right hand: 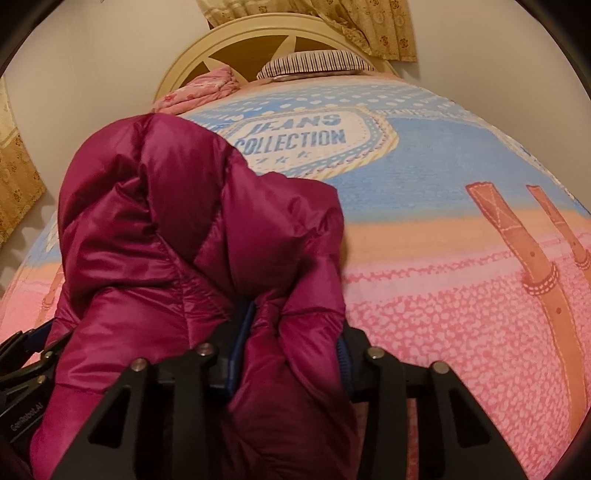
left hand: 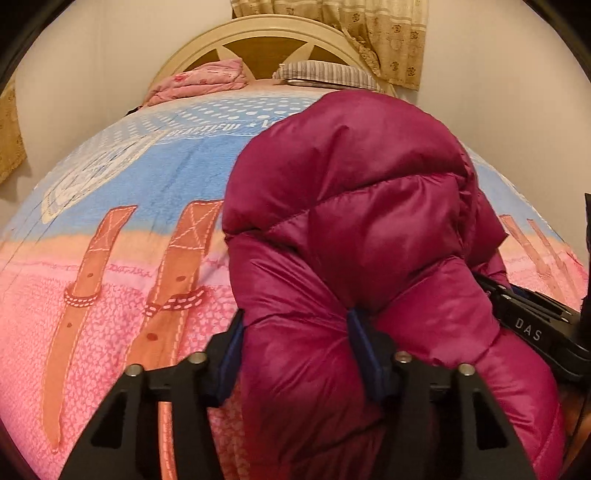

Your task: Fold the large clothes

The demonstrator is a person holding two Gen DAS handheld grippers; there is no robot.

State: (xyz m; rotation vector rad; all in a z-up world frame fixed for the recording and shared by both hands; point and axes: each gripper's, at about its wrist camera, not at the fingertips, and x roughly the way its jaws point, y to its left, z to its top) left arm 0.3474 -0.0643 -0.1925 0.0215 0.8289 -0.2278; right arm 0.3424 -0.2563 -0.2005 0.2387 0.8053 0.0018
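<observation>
1. A large magenta quilted down jacket (left hand: pixel 354 229) of shiny fabric is being held up in a puffy, bunched heap over the near part of the bed; it is not lying flat, and no tidy folded shape is being shown in either view.
2. A thick wad of the jacket is being pinched by the left gripper (left hand: pixel 295 332), its blue-padded jaws being closed on the fabric from both sides.
3. Another wad of the jacket (right hand: pixel 192 236) is being clamped by the right gripper (right hand: pixel 291 332), its jaws likewise being closed on the fabric, with quilted cloth spilling over and below them.
4. The two grippers are being held near each other, each being glimpsed at the edge of the other's view, so the two gripped parts are judged as being brought together or carried as one bundle.
5. Progress is being judged as mid-way at most: the garment is gathered and doubled over, but laying down, flattening and any final fold are being left undone. How the sleeves lie cannot be told.
6. A pink and blue printed blanket (right hand: pixel 443 280) with strap motifs is being used as the work surface beneath.
7. Far off, a folded pink quilt (left hand: pixel 199 81), a striped pillow (left hand: pixel 325 74) and a cream arched headboard (left hand: pixel 258 33) are being shown against the wall.
</observation>
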